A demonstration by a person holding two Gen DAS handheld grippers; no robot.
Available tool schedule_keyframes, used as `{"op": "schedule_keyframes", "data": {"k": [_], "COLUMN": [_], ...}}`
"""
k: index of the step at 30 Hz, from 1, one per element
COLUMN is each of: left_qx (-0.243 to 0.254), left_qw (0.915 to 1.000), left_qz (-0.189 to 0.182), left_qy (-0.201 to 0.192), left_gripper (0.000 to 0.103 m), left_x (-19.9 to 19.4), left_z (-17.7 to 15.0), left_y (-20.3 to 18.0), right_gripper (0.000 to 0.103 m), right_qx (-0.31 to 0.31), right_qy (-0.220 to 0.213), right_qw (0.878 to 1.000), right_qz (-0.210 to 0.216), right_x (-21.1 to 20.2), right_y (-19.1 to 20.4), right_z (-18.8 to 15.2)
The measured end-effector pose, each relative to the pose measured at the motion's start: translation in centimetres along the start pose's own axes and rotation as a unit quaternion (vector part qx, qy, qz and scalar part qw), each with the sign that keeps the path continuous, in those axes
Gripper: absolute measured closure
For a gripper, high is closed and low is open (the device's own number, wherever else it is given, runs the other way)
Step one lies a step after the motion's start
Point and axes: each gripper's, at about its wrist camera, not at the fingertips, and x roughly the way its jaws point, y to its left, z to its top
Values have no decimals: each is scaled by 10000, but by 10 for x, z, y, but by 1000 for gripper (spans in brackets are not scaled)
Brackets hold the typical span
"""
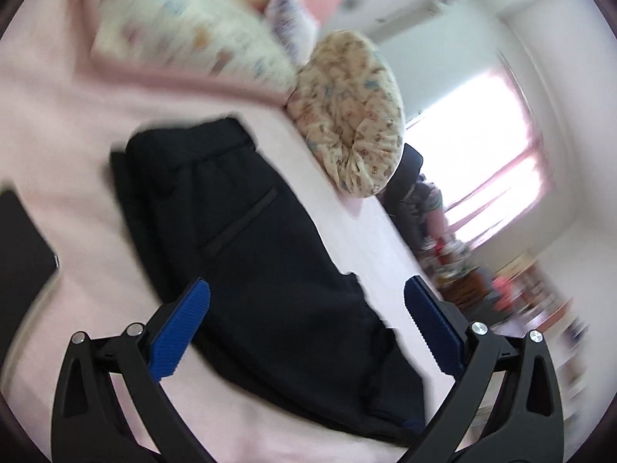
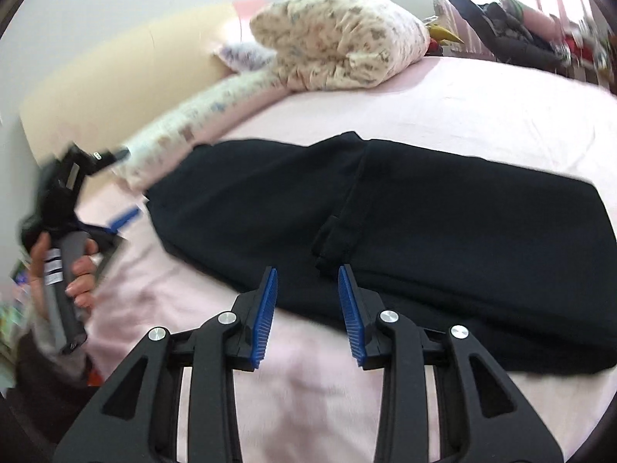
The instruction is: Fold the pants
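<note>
On the pink bedsheet (image 2: 482,115) the black pants (image 2: 443,208) lie flat, already doubled into a long dark band that runs across the right wrist view, with a seamed edge and a small folded-over flap near the middle, just ahead of the right gripper (image 2: 307,270); in the left wrist view the same pants (image 1: 250,231) stretch away from the camera, a slit pocket visible on the upper layer. A floral pillow (image 2: 339,38) sits well beyond them near the headboard; a second patterned pillow lies beside it.

The right gripper hangs over the near edge of the cloth, its blue pads parted by a modest gap with nothing between them; the left gripper (image 1: 306,289) has its jaws spread wide, straddling the fabric from above without pressing on it; a hand (image 2: 77,270) holds its grip at the left of the right wrist view.

The cloth looks soft, limp and light, probably a knit or jersey; it should drape and sag the moment it is lifted, and stacked layers may slide apart if only the top one is caught. The ribbed pads should bite such fabric well, so slipping seems unlikely; the likelier risk is a pinch that misses the lower layers. A good hold would be at the corners of one short end, all layers together, one gripper per corner; the thicker seamed edge by the flap offers a firmer bite than the thin middle.
</note>
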Motion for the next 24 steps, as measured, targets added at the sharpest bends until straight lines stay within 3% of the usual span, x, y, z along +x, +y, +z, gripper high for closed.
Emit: {"op": "schedule_keyframes", "data": {"k": [1, 2, 4, 6, 20, 24], "left_qx": [-288, -537, -889, -1025, -751, -715], "left_qw": [9994, 9981, 9948, 9935, 9896, 9930], "left_qz": [-96, -116, -225, -62, 1016, 683], "left_qy": [134, 262, 437, 492, 688, 652], "left_gripper": [2, 2, 2, 2, 2, 2], "left_x": [1, 1, 2, 1, 30, 37], "left_z": [2, 3, 3, 2, 2, 5], "left_y": [8, 15, 26, 32, 33, 32], "right_gripper": [44, 30, 29, 29, 29, 29], "right_qx": [58, 142, 186, 238, 853, 899], "right_qy": [-28, -71, -139, -179, -236, -221], "right_qw": [10000, 9999, 9997, 9996, 9958, 9955], "right_qz": [21, 4, -4, 12, 234, 219], "right_x": [-6, -13, -23, -31, -40, -41], "right_y": [-2, -7, -15, -22, -47, -49], "right_z": [-3, -8, -16, -22, -42, -48]}}
